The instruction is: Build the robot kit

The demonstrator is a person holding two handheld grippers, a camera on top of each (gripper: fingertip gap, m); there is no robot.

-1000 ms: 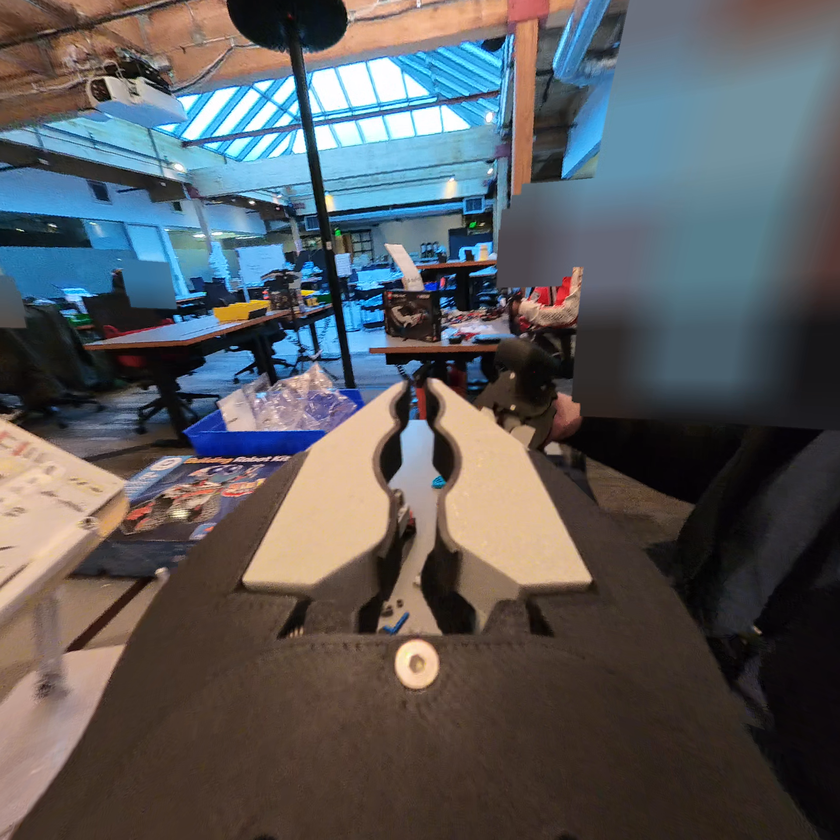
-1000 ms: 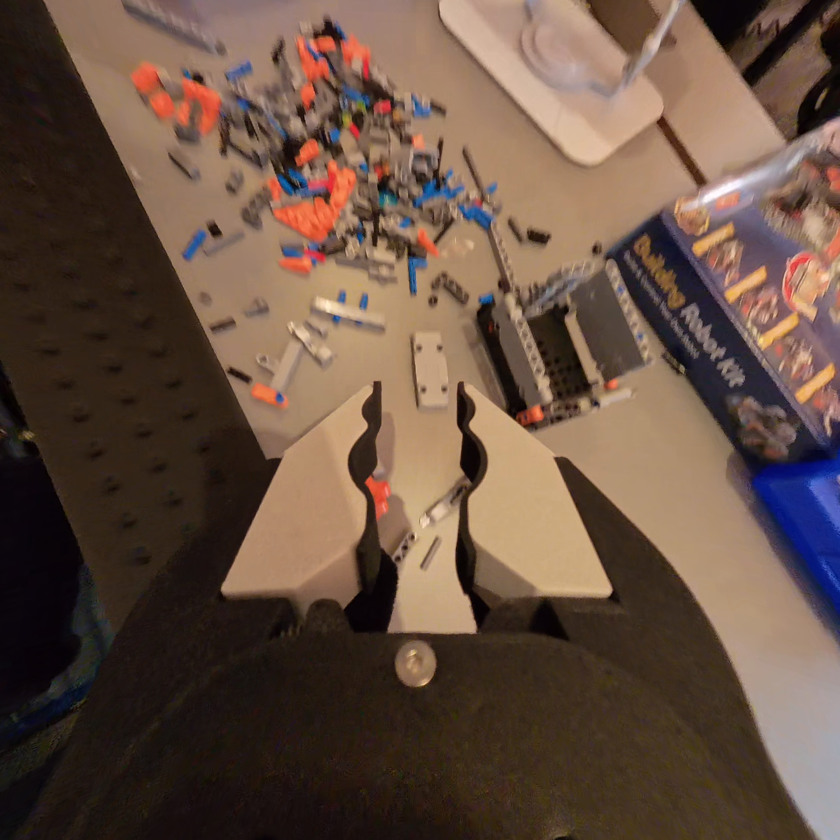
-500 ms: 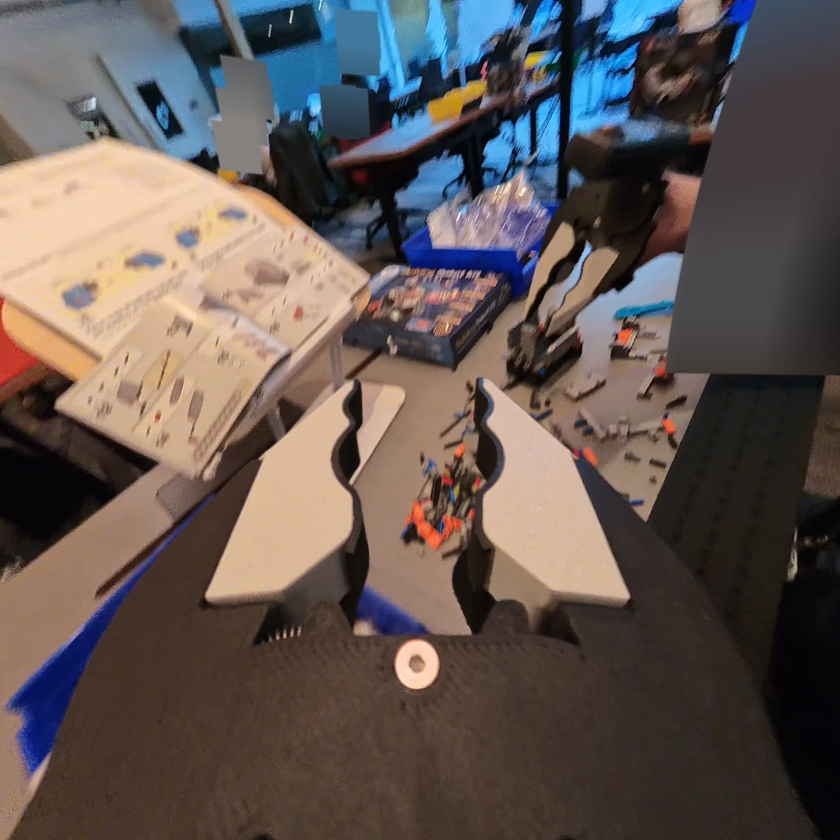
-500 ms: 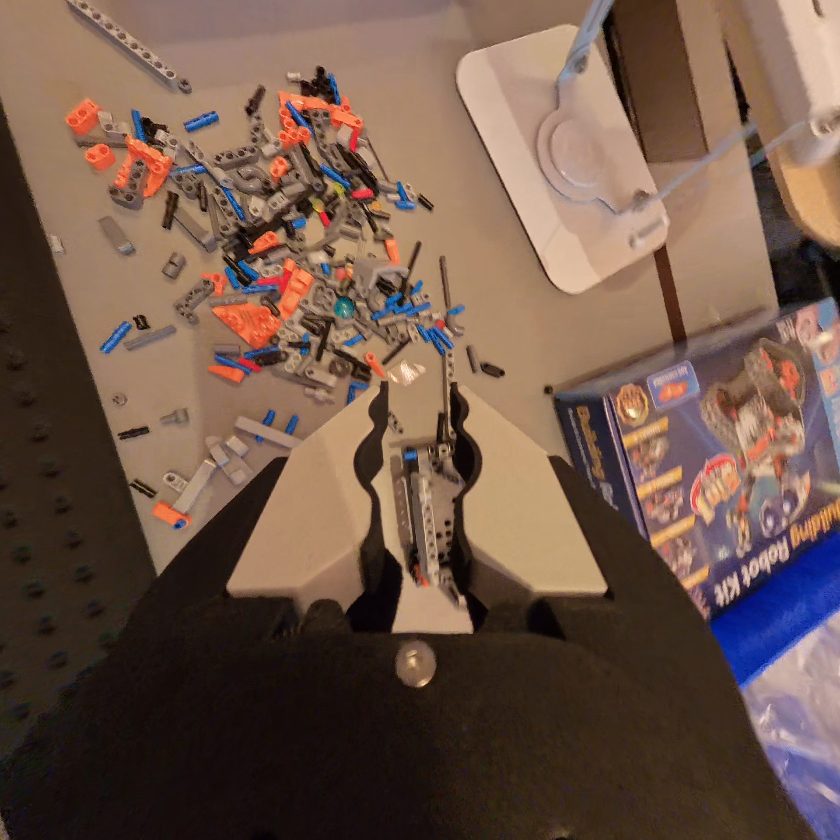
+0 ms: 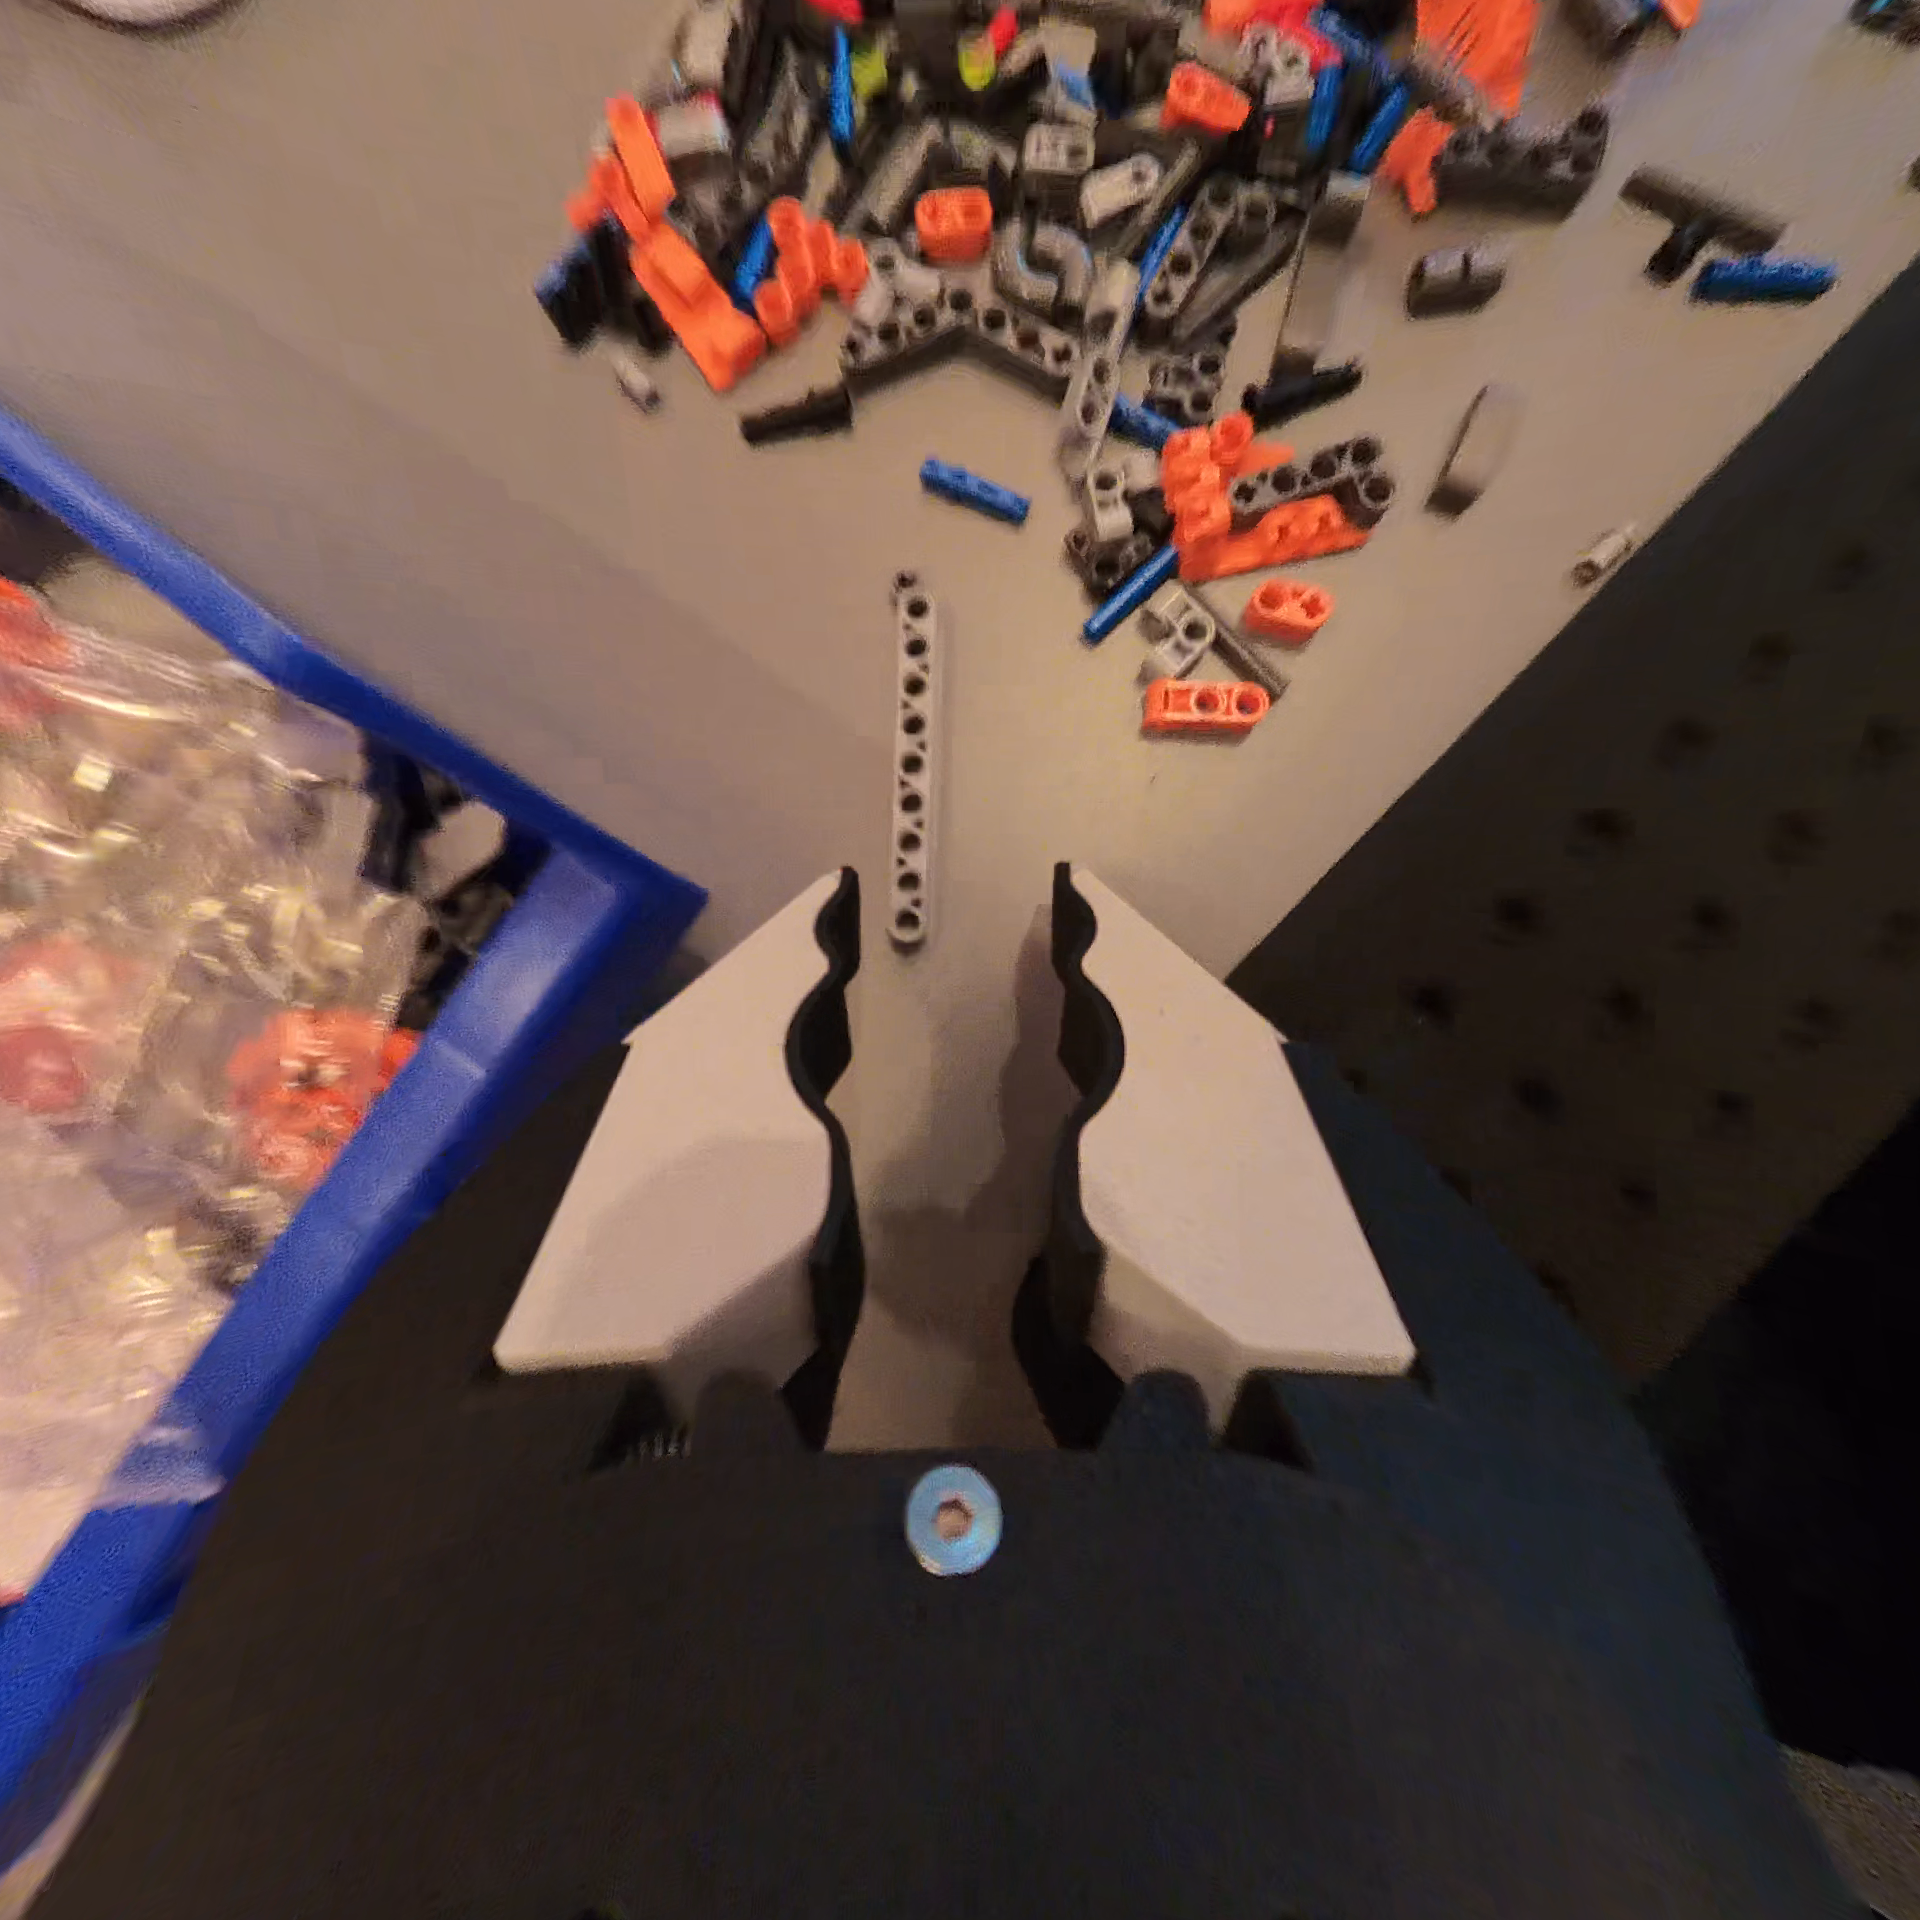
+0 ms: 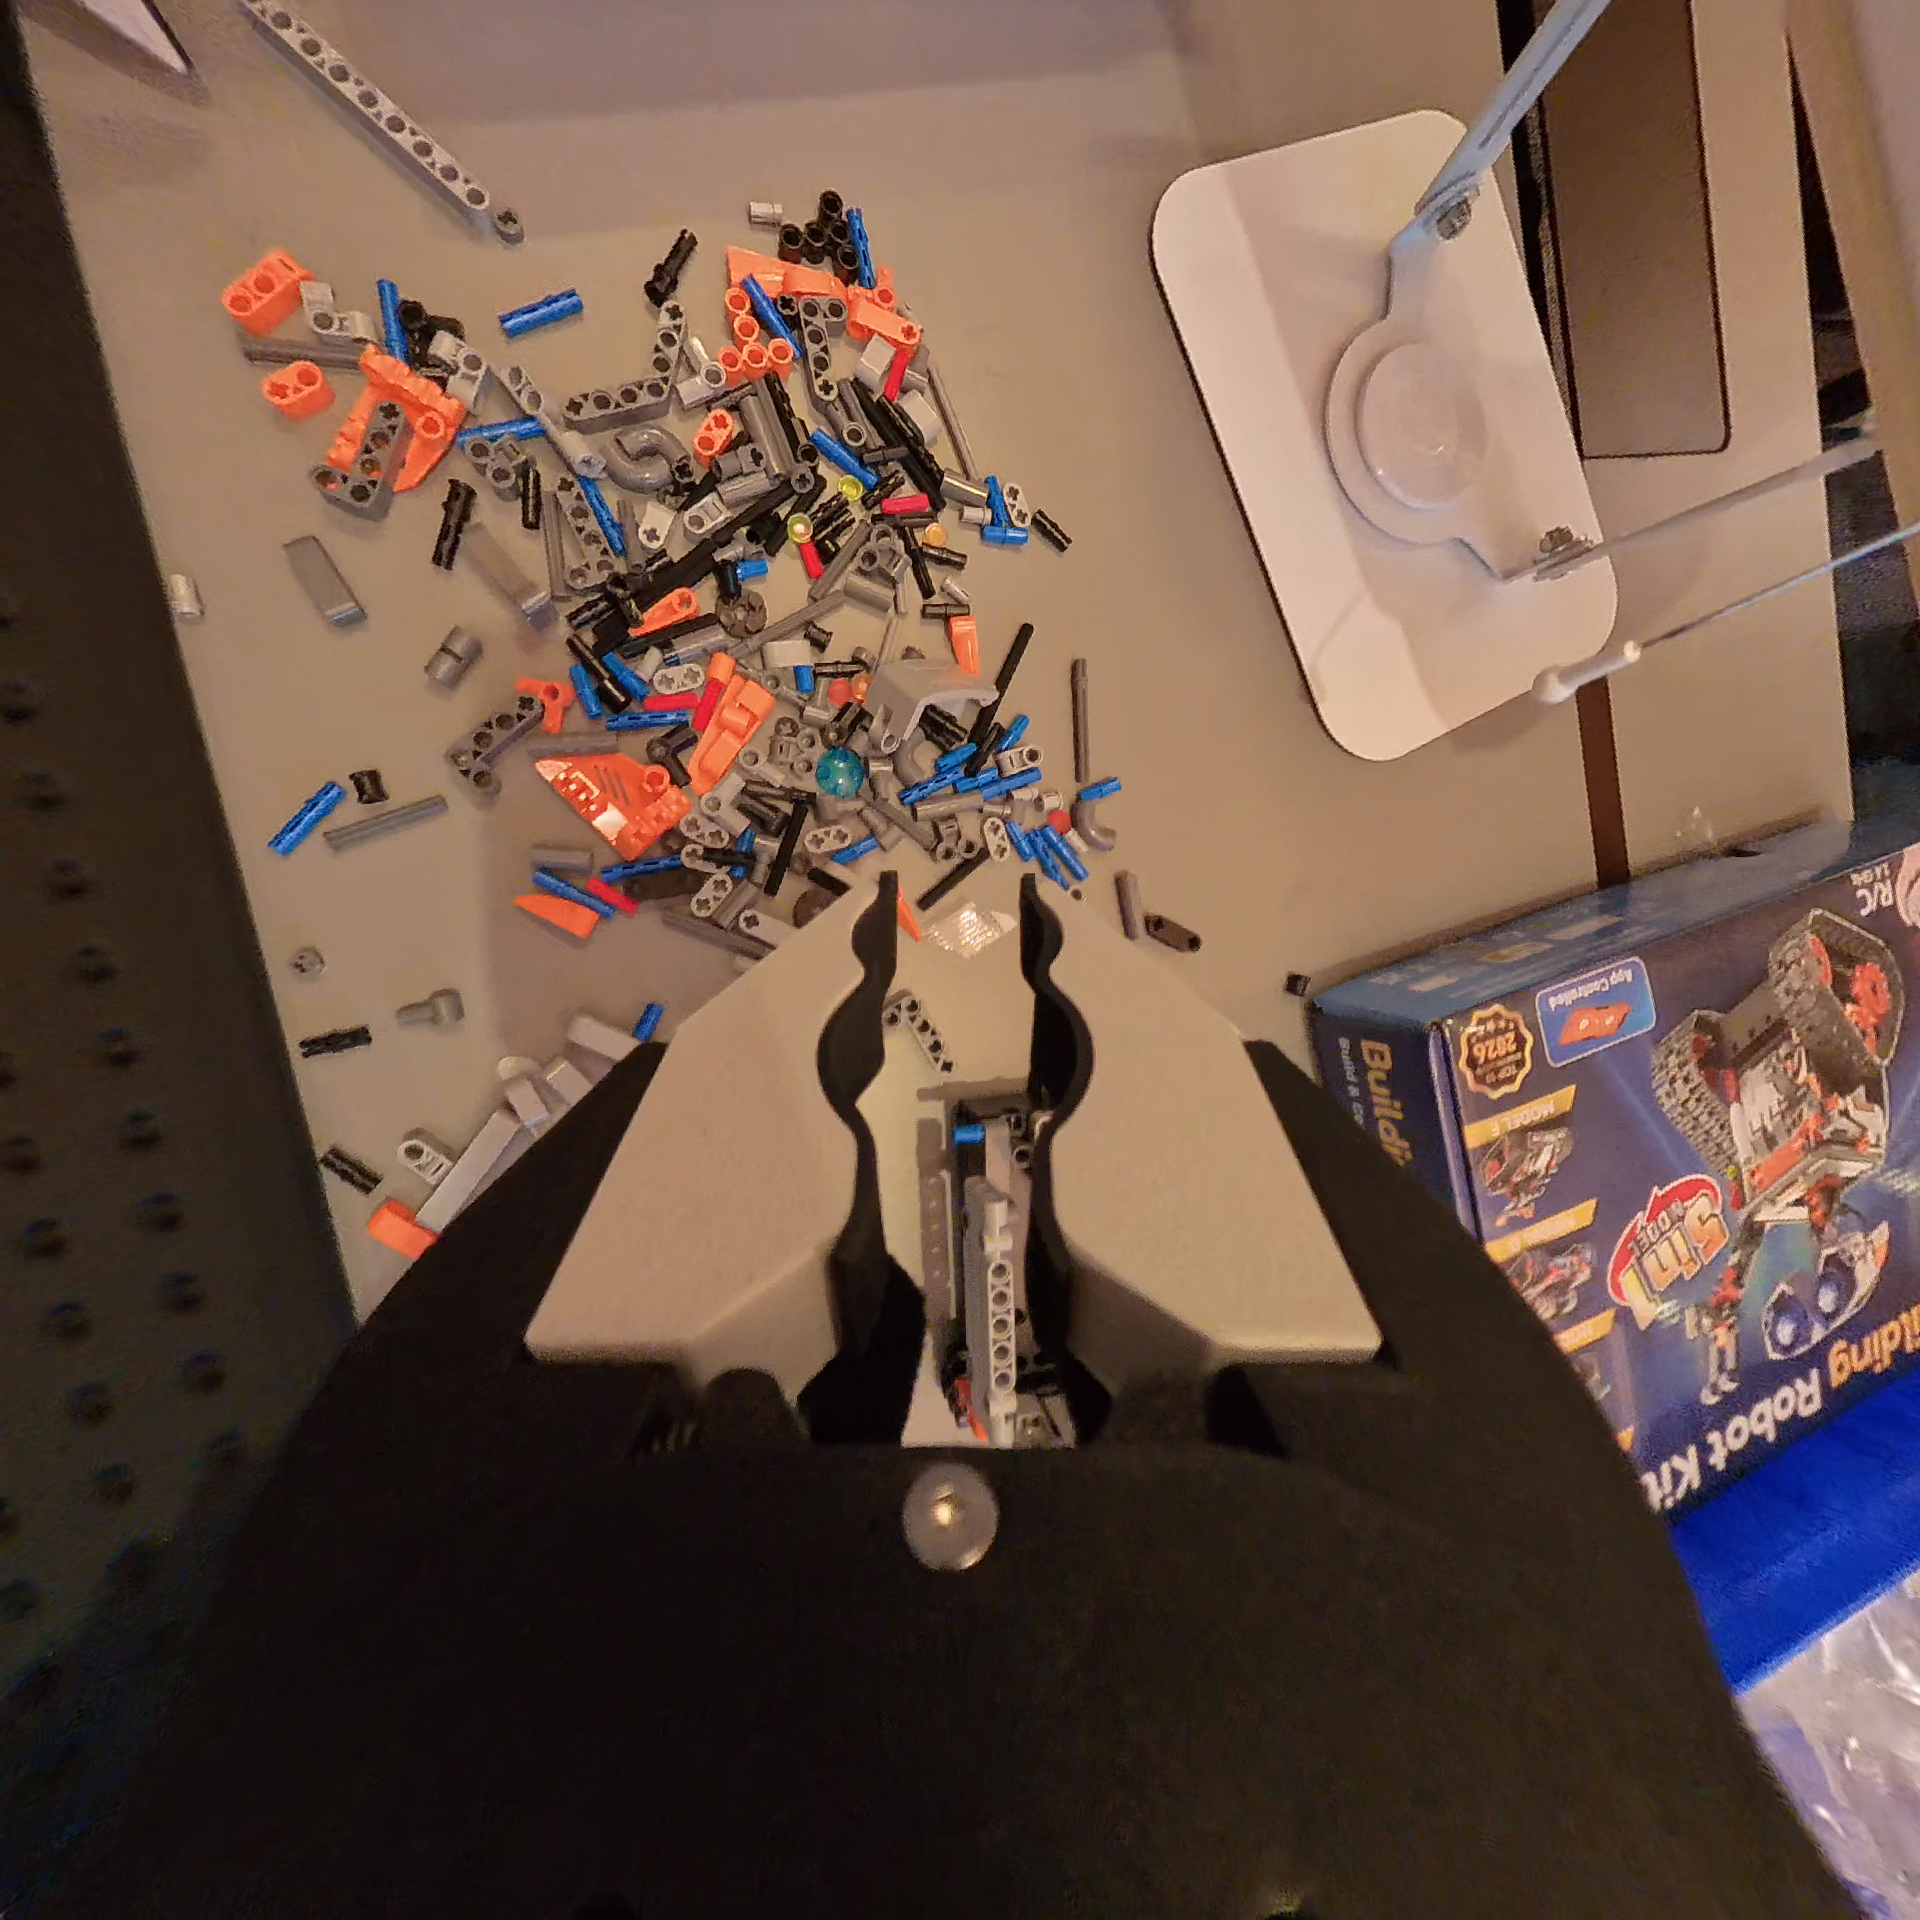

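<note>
Overhead, left claw (image 5: 951,883) hung open, empty, w/ a long grey perforated beam (image 5: 912,758) just ahead, its long axis running away from the tips. Right claw (image 6: 954,894) gaped around a half-built grey model (image 6: 987,1268), contact unclear.

Blue bin (image 5: 582,966) of bagged parts beside scattered bricks (image 5: 1091,260).

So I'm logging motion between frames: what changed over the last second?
The left gripper swung down from the room to the table, now open over a long grey beam. The right gripper moved over the partly built model, open around it. The brick pile stayed.
</note>
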